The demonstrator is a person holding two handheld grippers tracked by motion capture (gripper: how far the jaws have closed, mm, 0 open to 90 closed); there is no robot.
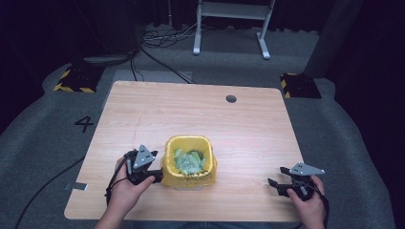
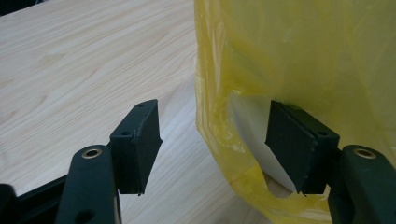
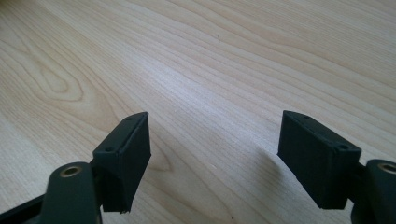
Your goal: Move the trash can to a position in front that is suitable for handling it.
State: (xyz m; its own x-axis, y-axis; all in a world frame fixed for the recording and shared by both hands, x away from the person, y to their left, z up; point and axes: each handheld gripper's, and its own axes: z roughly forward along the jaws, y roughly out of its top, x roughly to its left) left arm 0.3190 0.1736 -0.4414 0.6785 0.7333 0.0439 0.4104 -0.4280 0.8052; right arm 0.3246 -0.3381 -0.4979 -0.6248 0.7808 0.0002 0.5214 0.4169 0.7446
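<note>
Grey floor point(image 1: 57, 143) reads "4" point(image 1: 84, 123) — yellow-lined bin point(image 1: 188, 161) unlabelled.

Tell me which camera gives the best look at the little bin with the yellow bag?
The high view: it shows the whole bin on the table, its yellow bag over the rim and greenish scraps inside. The left gripper view shows just a close-up of the bag's side beside the open left tongs. The right gripper view faces bare wood.
</note>
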